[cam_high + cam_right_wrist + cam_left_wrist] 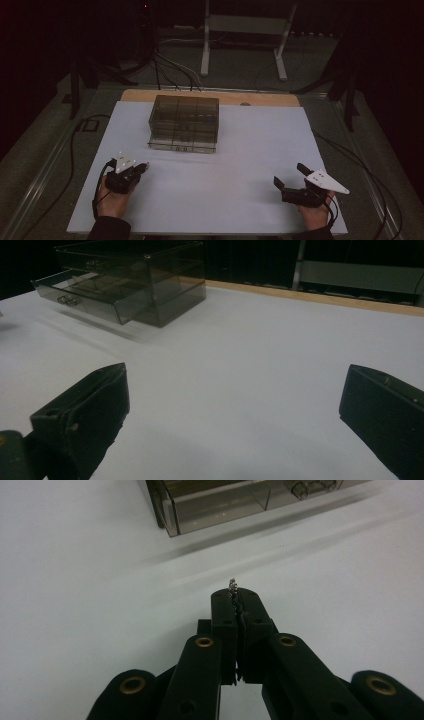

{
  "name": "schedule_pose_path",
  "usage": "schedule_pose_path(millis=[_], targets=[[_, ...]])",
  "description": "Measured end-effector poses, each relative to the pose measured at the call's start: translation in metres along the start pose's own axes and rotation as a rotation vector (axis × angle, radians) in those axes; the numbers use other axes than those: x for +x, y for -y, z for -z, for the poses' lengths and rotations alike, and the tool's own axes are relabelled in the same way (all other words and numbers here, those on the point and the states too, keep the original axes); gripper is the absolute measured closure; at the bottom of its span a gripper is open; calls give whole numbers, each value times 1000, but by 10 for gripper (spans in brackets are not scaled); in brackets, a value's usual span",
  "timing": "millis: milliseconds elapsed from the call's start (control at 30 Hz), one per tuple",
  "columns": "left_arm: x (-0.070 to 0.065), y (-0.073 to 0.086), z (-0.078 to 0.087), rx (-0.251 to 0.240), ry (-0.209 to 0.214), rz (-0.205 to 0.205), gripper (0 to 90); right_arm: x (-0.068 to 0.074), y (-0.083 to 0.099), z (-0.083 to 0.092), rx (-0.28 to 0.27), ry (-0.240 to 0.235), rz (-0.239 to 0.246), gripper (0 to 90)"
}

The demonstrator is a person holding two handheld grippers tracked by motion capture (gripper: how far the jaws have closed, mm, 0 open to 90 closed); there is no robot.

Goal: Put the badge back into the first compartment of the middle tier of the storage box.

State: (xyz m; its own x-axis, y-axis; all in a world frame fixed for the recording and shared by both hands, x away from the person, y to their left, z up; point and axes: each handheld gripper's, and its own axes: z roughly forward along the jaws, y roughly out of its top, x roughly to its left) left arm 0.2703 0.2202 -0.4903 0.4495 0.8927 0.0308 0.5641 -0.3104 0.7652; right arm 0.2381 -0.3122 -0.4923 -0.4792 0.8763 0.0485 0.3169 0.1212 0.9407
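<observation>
**Left tongs pinching a small metal piece, right tongs spread, drawer box at the far side**

Your left tongs (144, 166) sit low over the near-left part of the white bench (250, 150), with your left hand (114, 197) behind them. In the left gripper view their jaws are pressed together on a tiny metal piece (232, 585) that sticks out just past the tips; it is too small to tell what it is. The tips point toward the smoky clear drawer box (184, 123), whose near corner shows at the top of that view, well apart from the tongs.

Your right tongs (289, 176) rest over the near-right part of the bench, held by your right hand (316, 212). Their jaws are spread wide, with bare white bench between them in the right gripper view and nothing in their hold. They point inward, toward the bench's middle.

The drawer box stands at the far middle of the bench, close to the wooden edge strip (270, 99). It is stacked in levels, and in the right gripper view its lowest drawer (87, 297) is pulled partway out toward you, with a small handle on its front. What lies inside the compartments cannot be made out.

A cable trails from each of your tongs.
</observation>
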Motion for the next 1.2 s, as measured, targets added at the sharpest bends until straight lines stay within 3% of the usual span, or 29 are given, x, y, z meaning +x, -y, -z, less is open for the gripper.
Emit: schedule_pose_path(millis=[1200], targets=[[0, -32, 7, -72, -16, -10, 891, 0, 0, 0, 2, -3, -1, 0]])
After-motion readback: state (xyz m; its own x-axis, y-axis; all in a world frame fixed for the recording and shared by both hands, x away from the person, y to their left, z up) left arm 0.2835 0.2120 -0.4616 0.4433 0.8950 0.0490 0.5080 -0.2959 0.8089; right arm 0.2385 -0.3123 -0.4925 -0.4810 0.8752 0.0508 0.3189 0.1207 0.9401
